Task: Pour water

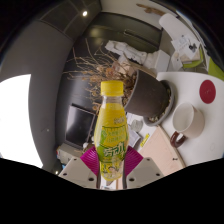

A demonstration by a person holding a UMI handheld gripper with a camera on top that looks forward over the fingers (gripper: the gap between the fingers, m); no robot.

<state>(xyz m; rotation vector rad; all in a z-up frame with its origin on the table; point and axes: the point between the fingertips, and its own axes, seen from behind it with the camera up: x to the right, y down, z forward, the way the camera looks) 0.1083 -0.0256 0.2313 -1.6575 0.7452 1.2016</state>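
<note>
A: Status?

B: I'm holding a yellow-labelled plastic bottle (113,130) in the gripper (113,158). The fingers are closing in narrow on its lower body and both magenta pads (92,157) are pressing the label, so it's a firm pinch. The bottle is sitting upright, orange cap (112,89) on top.

A: Cap on? Then what step are we in?

B: I'm reading it as carry or approach, with pouring not started. The cap is looking closed (can't confirm whether it's screwed tight). My guess is it needs to come off before any tilt.

A: Target?

B: A white cup (187,119) is sitting to the right on the white table (200,140), beside a dark round container (150,97). A round white thing with a red centre (206,89) is lying beyond the cup. The cup is my likely receiver.

A: Clearance?

B: I'm seeing open room just ahead and to the left of the bottle. The right side is getting crowded: the dark container, with dry twigs (100,68) spreading behind it, is standing close to the cup. I'd swing right and tip the bottle mouth over the cup rim, keeping clear of the container's edge.
</note>
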